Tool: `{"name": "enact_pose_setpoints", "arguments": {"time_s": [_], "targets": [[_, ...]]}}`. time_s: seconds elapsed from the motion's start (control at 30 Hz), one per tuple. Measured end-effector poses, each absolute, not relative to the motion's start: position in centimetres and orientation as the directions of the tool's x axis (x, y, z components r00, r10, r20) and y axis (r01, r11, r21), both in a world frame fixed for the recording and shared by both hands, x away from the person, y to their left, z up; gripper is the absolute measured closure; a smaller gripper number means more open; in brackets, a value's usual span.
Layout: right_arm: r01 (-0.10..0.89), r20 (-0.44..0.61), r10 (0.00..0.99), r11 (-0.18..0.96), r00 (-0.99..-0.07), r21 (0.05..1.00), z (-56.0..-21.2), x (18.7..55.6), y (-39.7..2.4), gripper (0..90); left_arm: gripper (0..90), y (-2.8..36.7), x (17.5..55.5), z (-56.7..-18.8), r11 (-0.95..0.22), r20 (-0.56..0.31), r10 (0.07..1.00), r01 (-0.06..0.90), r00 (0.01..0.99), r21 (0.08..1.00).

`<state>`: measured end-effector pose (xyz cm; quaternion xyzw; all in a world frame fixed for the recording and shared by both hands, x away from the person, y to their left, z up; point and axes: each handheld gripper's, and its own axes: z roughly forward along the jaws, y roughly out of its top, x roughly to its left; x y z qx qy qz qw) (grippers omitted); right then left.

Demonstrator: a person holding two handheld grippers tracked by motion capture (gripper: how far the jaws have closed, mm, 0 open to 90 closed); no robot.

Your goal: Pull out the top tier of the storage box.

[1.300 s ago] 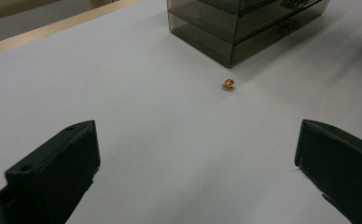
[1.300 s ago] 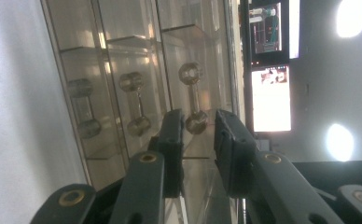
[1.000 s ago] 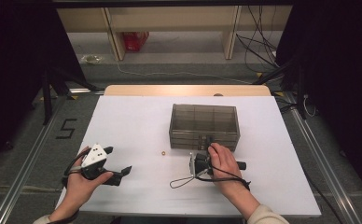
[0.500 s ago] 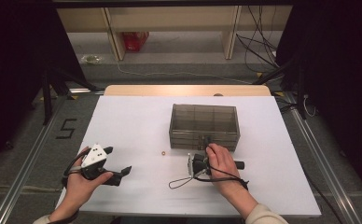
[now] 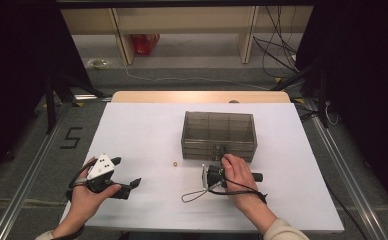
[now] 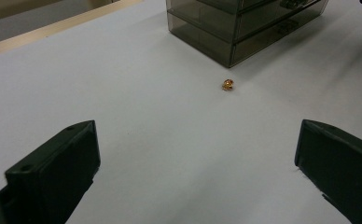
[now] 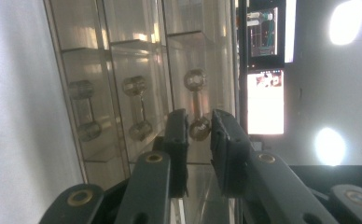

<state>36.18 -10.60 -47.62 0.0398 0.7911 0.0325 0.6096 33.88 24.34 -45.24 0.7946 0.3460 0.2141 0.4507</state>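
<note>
Smoked, see-through plastic makes up the drawer box (image 5: 219, 134) that my right gripper (image 5: 223, 150) is working on. The box stands on the white table (image 5: 142, 130) a little past centre, toward one o'clock from the middle of the sheet in the high view. My right hand (image 5: 238, 175) lies at six o'clock of the box, turned on its side, with the gripper's nose touching the box's near face.

In the right gripper view the box front (image 7: 137, 93) appears rolled sideways, and I count three clear bar handles on it. My two black jaws stand narrow, one on each side of the handle (image 7: 197, 105) nearest the top of the box, with its lower knob between the pads (image 7: 179, 140). I read this as a pinch on that handle, though I cannot tell whether both pads press fully on it.

My left gripper (image 5: 113, 180) rests low over the table at about eight o'clock from the box, well apart from it, pointing toward three o'clock. In the left gripper view its jaws stand wide with bare table between them. A small golden bead (image 6: 227, 85) lies ahead of them at twelve o'clock, just beside the box's near corner (image 6: 230, 56) and not touching it.
</note>
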Motion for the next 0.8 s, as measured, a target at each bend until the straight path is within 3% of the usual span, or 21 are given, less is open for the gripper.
{"name": "enact_pose_setpoints", "arguments": {"time_s": [0.8], "targets": [[0.011,-0.968,0.069,0.998,-0.242,0.068,-47.68,36.08,-10.74,80.1,0.0,24.36,33.86,-45.21,-0.355,0.03,0.742,0.355,0.67,0.865]]}}
